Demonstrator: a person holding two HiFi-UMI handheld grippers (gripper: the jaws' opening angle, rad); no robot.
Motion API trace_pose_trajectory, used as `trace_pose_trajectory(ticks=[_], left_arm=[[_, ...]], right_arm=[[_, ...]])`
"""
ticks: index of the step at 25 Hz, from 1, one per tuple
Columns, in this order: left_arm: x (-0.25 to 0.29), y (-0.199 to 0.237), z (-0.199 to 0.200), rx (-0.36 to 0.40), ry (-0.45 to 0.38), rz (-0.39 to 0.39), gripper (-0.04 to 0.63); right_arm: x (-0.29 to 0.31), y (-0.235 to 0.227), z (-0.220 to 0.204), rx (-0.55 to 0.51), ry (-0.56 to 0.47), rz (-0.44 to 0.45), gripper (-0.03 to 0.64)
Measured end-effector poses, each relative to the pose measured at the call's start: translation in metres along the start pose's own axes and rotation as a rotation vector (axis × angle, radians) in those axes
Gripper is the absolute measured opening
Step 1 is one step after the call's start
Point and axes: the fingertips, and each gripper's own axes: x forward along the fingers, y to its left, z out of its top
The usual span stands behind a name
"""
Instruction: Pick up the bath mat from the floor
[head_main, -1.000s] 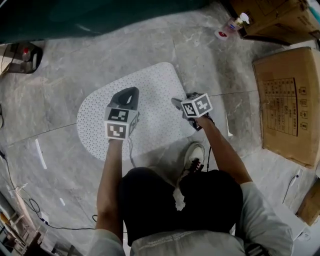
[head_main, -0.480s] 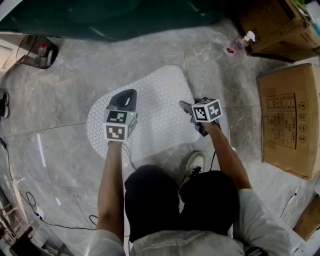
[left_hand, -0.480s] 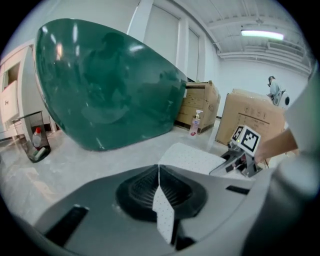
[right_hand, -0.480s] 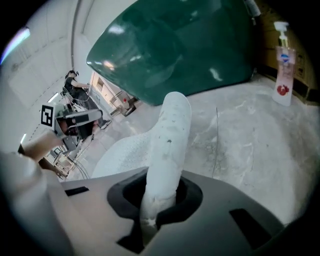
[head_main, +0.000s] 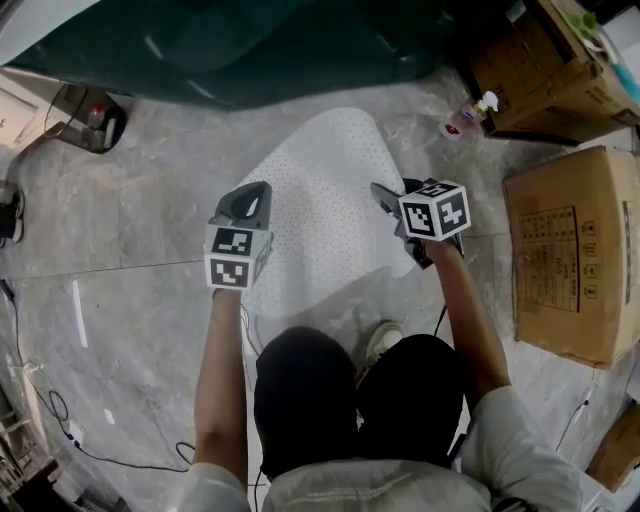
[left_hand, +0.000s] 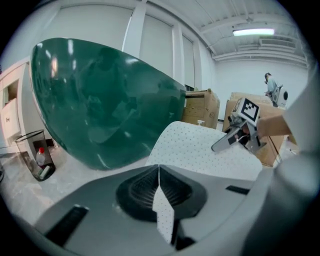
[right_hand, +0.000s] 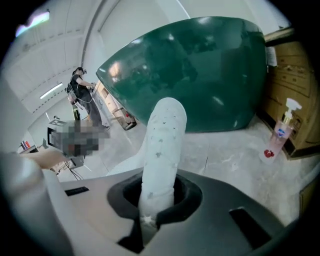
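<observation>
As right gripper's jaws just closed on the dotted white bath mat's rolled fold, left gripper pinches its thin edge.

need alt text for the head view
A person grips a white dotted bath mat at opposite edges with the left gripper and right gripper, over a grey marble floor. A dark green tub lies beyond it, cardboard boxes at right.

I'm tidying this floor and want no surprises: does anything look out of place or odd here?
The white dotted bath mat is gripped unevenly: pinched flat in the left gripper, curled into a roll in the right gripper. A clear pump bottle stands on the grey floor beside the cardboard boxes.
</observation>
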Motion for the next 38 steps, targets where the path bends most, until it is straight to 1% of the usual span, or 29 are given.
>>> trace_pose_trajectory(ticks=[6, 11, 16, 19, 23, 27, 33, 35, 38], left_arm=[[-0.011, 0.019, 0.037, 0.019, -0.058, 0.039, 0.017], [-0.018, 0.024, 0.069, 0.016, -0.098, 0.064, 0.017], [-0.034, 0.016, 0.110, -0.006, -0.107, 0.062, 0.017], [-0.059, 0.005, 0.145, -0.011, -0.090, 0.051, 0.017], [-0.118, -0.009, 0.204, -0.033, -0.052, 0.045, 0.017], [-0.181, -0.015, 0.277, -0.043, -0.026, 0.043, 0.017], [-0.264, -0.005, 0.381, -0.043, -0.026, 0.042, 0.017], [-0.291, -0.003, 0.412, -0.040, -0.038, 0.042, 0.017], [-0.333, -0.003, 0.456, -0.033, -0.069, 0.044, 0.017]], right_arm=[[-0.047, -0.004, 0.051, 0.019, -0.059, -0.026, 0.037], [-0.085, 0.006, 0.087, -0.041, -0.107, -0.041, 0.037], [-0.126, 0.030, 0.121, -0.066, -0.161, 0.004, 0.035], [-0.161, 0.050, 0.146, -0.031, -0.191, 0.028, 0.035], [-0.223, 0.088, 0.181, 0.020, -0.179, 0.047, 0.034], [-0.287, 0.122, 0.226, 0.041, -0.138, 0.022, 0.034], [-0.376, 0.169, 0.304, 0.031, -0.115, -0.069, 0.034], [-0.408, 0.185, 0.327, 0.023, -0.127, -0.103, 0.034], [-0.460, 0.209, 0.359, 0.018, -0.178, -0.138, 0.034]])
